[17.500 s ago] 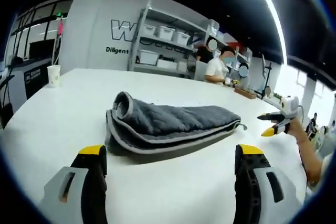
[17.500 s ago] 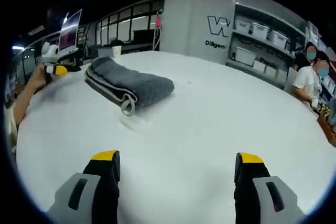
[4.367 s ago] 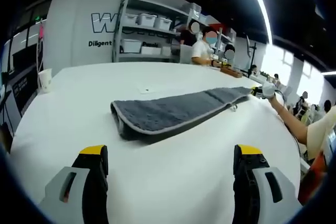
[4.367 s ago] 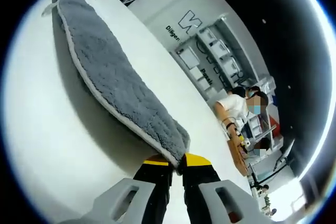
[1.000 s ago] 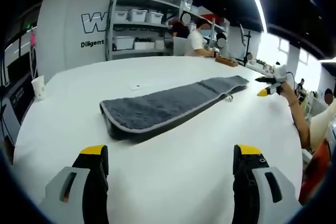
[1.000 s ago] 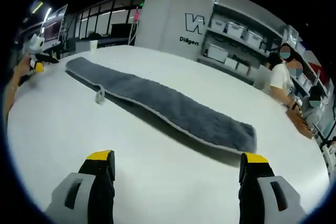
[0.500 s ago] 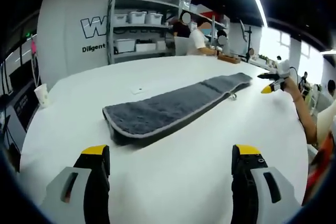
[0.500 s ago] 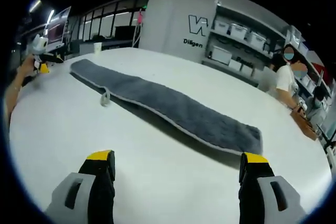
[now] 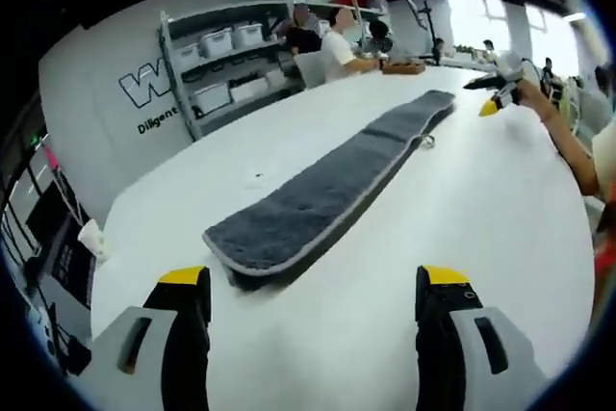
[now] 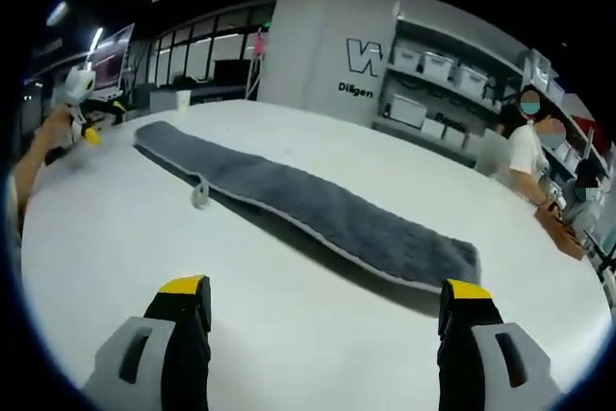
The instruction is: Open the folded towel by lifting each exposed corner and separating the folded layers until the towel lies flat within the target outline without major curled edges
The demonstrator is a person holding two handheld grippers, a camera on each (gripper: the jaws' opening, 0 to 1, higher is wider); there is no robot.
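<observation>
Lying across the white table, one grey towel runs as a long narrow strip from lower left to upper right of the left gripper view, still folded lengthwise, pale edging along its sides and a small loop hanging off one long edge. At the bottom of that view the left gripper has its two yellow-tipped jaws spread wide, touching nothing. At upper right the right gripper hovers beside the towel's far end. One paper cup stands at the table's left edge. In the right gripper view the towel crosses from upper left to centre right, and the right gripper's jaws stand wide apart, well short of it.
</observation>
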